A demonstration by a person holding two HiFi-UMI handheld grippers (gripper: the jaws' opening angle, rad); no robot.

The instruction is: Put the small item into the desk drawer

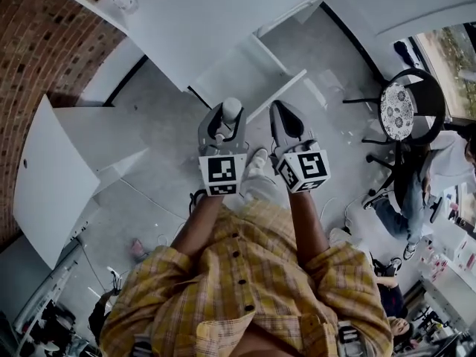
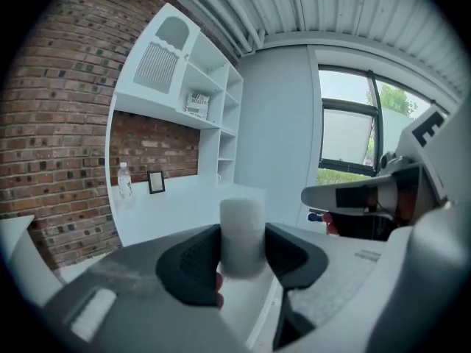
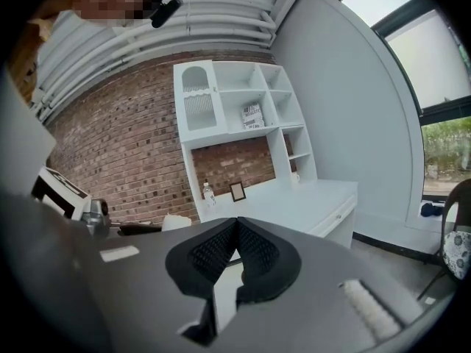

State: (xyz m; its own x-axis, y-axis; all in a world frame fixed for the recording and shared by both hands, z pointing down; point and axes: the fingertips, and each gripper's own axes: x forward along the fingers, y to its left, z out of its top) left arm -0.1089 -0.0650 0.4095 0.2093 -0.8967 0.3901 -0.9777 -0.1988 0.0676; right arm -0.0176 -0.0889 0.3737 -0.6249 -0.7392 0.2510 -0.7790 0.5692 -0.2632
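Standing short of the white desk (image 1: 208,21), we hold the left gripper (image 1: 227,114) and the right gripper (image 1: 286,117) side by side in front of our yellow plaid shirt (image 1: 245,288), both aimed at the desk. The left gripper's (image 2: 243,252) 2 dark fingers (image 2: 195,259) are clamped on the small item (image 2: 243,226), a pale, upright cylinder that sticks up above the pads. From the head view the small item (image 1: 232,108) sits at the tip of that gripper, over the grey floor (image 1: 171,125) and just short of the desk's near edge, not in any drawer.

The right gripper's (image 3: 235,248) ribbed fingers (image 3: 210,252) are pressed together at the tips with nothing between them.

On the desk (image 3: 309,197), against the brick wall (image 3: 118,160) behind it, stand a water bottle (image 3: 209,193) and a small picture frame (image 3: 237,191). A white shelf unit (image 3: 235,101) rises above the desk. A drawer front (image 3: 343,210) with a handle shows on the desk's face. Well off to the desk's right stands a black chair (image 1: 405,110) with a patterned cushion.
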